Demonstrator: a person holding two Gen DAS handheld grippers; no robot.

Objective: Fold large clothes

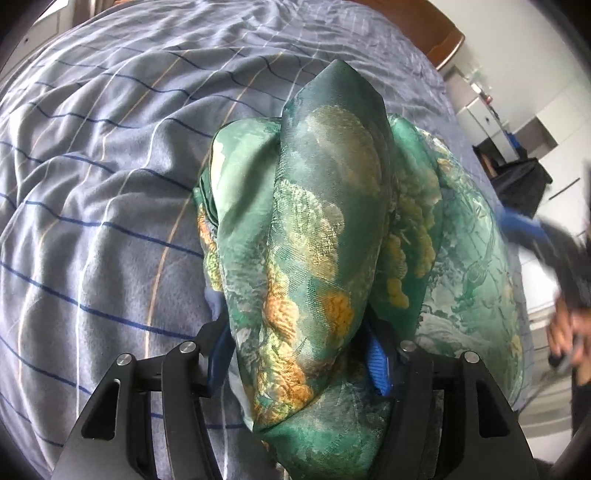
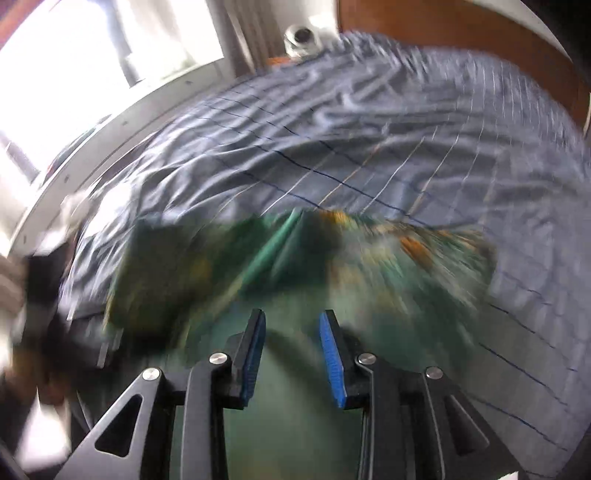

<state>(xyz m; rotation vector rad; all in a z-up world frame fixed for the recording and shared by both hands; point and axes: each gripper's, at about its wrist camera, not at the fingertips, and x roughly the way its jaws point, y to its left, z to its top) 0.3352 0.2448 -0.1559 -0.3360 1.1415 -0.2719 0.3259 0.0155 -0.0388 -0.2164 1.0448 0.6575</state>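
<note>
A green satin garment with yellow and orange print (image 1: 325, 236) lies bunched on the bed. My left gripper (image 1: 299, 350) is shut on a thick fold of it; the cloth fills the gap between the blue pads and rises ahead in a peak. In the right wrist view the same garment (image 2: 295, 258) shows blurred, spread below and ahead of my right gripper (image 2: 291, 350). That gripper is open, its blue pads (image 2: 332, 362) apart with nothing between them, just above the cloth. The right gripper also shows blurred at the right edge of the left wrist view (image 1: 561, 251).
A grey-blue checked bedsheet (image 1: 110, 166) covers the bed, wrinkled. A wooden headboard (image 1: 424, 26) stands at the far end. White cabinets and a dark bag (image 1: 517, 173) are off the bed's right side. A bright window (image 2: 74, 55) lies beyond the bed's left side.
</note>
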